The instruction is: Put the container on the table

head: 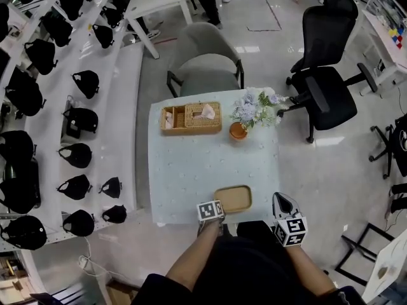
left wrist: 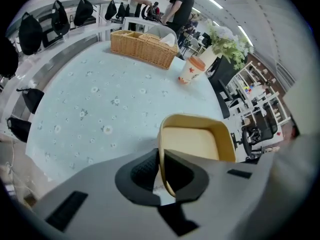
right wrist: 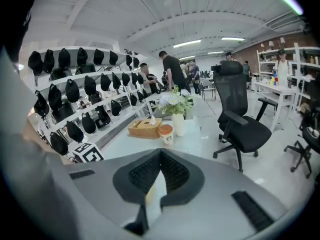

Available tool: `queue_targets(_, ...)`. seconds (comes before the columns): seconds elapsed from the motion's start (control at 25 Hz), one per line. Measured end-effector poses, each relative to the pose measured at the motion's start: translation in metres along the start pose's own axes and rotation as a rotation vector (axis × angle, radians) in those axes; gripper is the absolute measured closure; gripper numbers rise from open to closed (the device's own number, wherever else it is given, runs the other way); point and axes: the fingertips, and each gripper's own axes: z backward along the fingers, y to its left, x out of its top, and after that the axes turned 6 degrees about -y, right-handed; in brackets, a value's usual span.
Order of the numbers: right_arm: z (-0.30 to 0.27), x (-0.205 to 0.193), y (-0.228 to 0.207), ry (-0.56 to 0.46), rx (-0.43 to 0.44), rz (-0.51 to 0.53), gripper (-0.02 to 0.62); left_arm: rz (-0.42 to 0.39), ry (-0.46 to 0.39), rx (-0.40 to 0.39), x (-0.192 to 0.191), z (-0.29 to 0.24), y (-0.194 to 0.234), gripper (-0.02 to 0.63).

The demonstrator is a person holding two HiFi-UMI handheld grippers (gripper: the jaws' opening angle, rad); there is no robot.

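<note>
— Where's the container (head: 233,199) from where you're standing?

— At the 6 o'clock edge of the table (head: 191,170), right in front of the person. It's a shallow tan thing with rounded corners, and it looks bare inside.

— Is it held?

— Yes. The left claw (left wrist: 161,156) is pinched onto the near rim, one jaw inside the wall and one outside. I can't tell whether its base is resting on the flowered cloth.

— And the other one?

— The right claw (right wrist: 160,153) has its jaws closed together with nothing between them. It hangs off the table, near the 5 o'clock corner, well apart from the container.

— What else is on there?

— A wicker basket (head: 191,118) at 12 o'clock (a tissue pokes out of one compartment). A paper cup (head: 238,131) with an orange lid is at about 1 o'clock, just beside a vase of pale flowers (head: 256,107). A grey chair (head: 205,59) sits beyond the far edge, and a black office chair (head: 331,81) is off toward 2 o'clock.
</note>
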Motion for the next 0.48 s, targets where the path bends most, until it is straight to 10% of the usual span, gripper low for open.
queue_targets(0.48, -0.023, -0.006, 0.008, 0.077, 0.043, 0.062, 0.597, -0.008, 0.039, 0.049, -0.012, -0.031, 0.019, 0.594)
